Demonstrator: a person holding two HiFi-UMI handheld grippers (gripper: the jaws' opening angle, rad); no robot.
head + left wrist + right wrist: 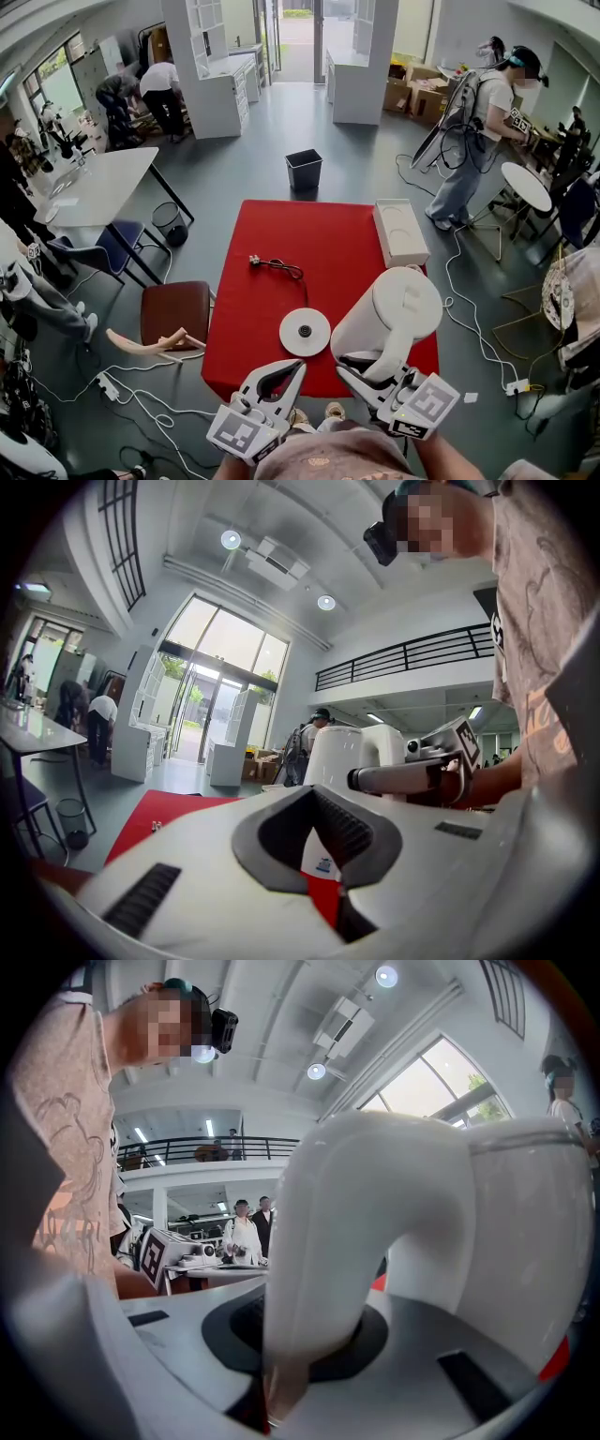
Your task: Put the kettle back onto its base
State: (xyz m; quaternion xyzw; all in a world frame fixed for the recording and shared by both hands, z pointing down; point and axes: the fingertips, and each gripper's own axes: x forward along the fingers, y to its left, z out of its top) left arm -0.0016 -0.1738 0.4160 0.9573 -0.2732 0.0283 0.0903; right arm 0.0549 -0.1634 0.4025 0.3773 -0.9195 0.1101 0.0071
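Kettle: the white kettle (389,314) is hanging over the near right part of the red table (281,225), roughly upright, with its handle (319,1269) facing the person.
Right gripper: the right gripper (367,367) is pinching that handle low down, its jaws clamping the handle from both sides.
Left gripper: the left gripper (281,373) is holding nothing, its jaw tips meeting around an empty gap.
Base: the round white base (305,332) is lying flat on the table just left of the kettle, its cord (281,268) trailing away toward the far side.
Key relation: the kettle is sitting beside the base, not over it. Judging from this, the coming move is calling for a short sideways carry to the left, then a straight lowering. The right hand is doing the work, though the left is nearer the base.
Views: only the head view is showing the base and the offset. The right gripper view is showing the grip up close. The left gripper view is showing the kettle from the side, with its bottom hidden.
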